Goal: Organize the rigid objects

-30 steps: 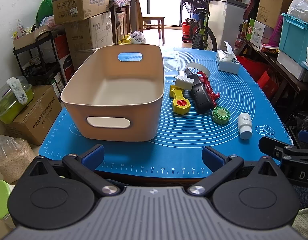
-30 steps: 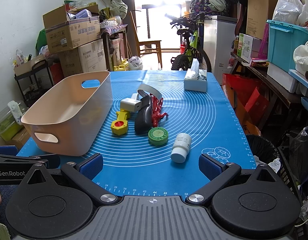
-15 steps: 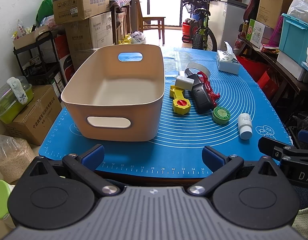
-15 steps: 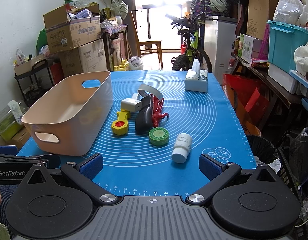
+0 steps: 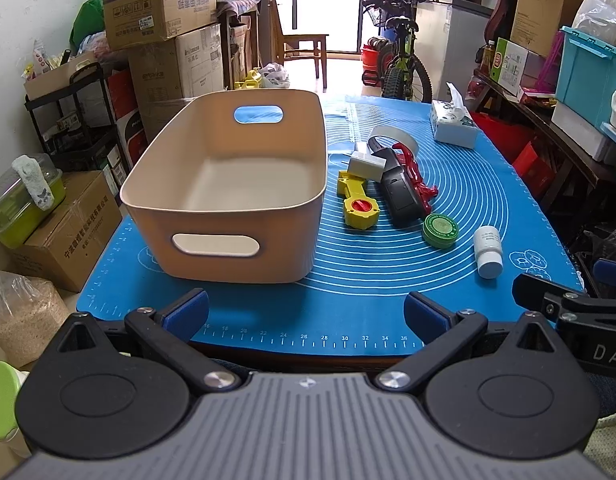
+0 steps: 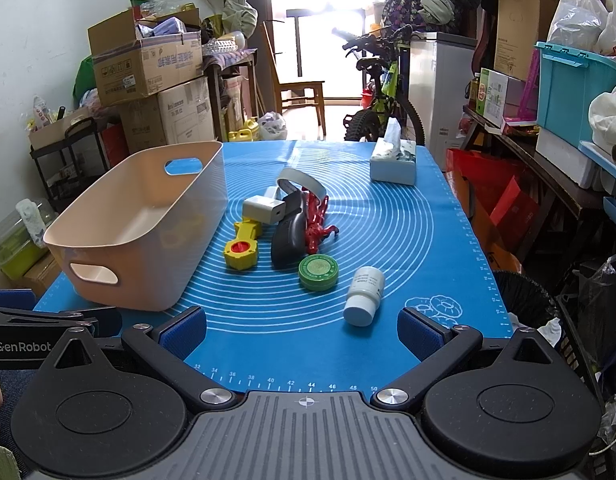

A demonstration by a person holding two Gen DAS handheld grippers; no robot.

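An empty beige bin (image 5: 223,184) (image 6: 139,236) sits on the left of the blue mat (image 5: 468,200). To its right lie a yellow tool with a red knob (image 5: 358,202) (image 6: 241,246), a white charger block (image 5: 366,165) (image 6: 264,209), a black device (image 5: 402,196) (image 6: 289,236), a red figure (image 5: 414,174) (image 6: 316,220), a tape roll (image 5: 392,136) (image 6: 299,180), a green round tin (image 5: 440,230) (image 6: 318,272) and a white bottle (image 5: 488,252) (image 6: 364,290) on its side. My left gripper (image 5: 305,310) is open at the mat's near edge before the bin. My right gripper (image 6: 301,324) is open, just short of the bottle.
A tissue box (image 5: 454,128) (image 6: 392,162) stands at the mat's far right. Cardboard boxes (image 5: 163,8) and a black cart (image 5: 67,120) crowd the left; a bicycle (image 6: 382,92), shelves and a teal crate (image 6: 580,88) line the back and right.
The right wrist view has crept slightly forward toward the objects. The left view is unchanged.
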